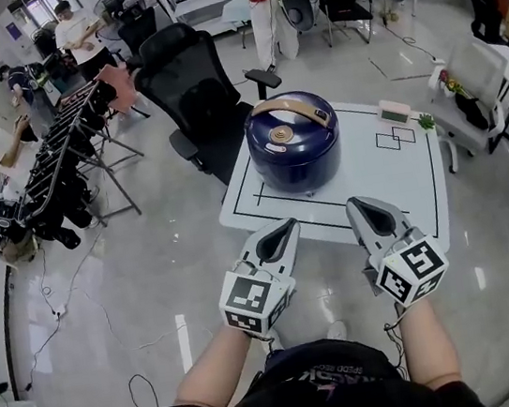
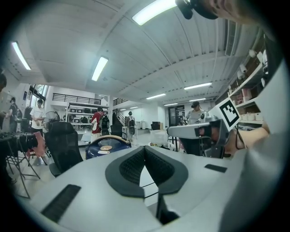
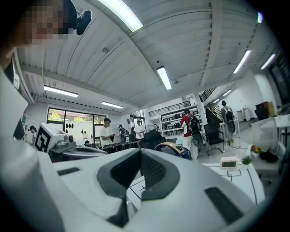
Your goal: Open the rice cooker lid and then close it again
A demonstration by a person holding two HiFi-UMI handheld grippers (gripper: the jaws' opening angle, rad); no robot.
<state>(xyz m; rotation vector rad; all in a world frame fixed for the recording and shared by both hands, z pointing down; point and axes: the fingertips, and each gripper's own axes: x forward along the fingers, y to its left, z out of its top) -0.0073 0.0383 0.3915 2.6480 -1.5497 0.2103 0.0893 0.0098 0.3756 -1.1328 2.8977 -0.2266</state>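
The rice cooker (image 1: 295, 149) stands on the table (image 1: 415, 185), lid shut, handle (image 1: 290, 108) lying crosswise. It is directly ahead, between the left claw (image 1: 284, 228) and right claw (image 1: 361, 203). Both are fully closed, empty, and about equally near.

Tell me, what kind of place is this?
It looks like a big workshop or lab, not a kitchen. There is an office chair, a rack loaded with black gear, and the blue rice cooker sits on a white table marked with black lines.
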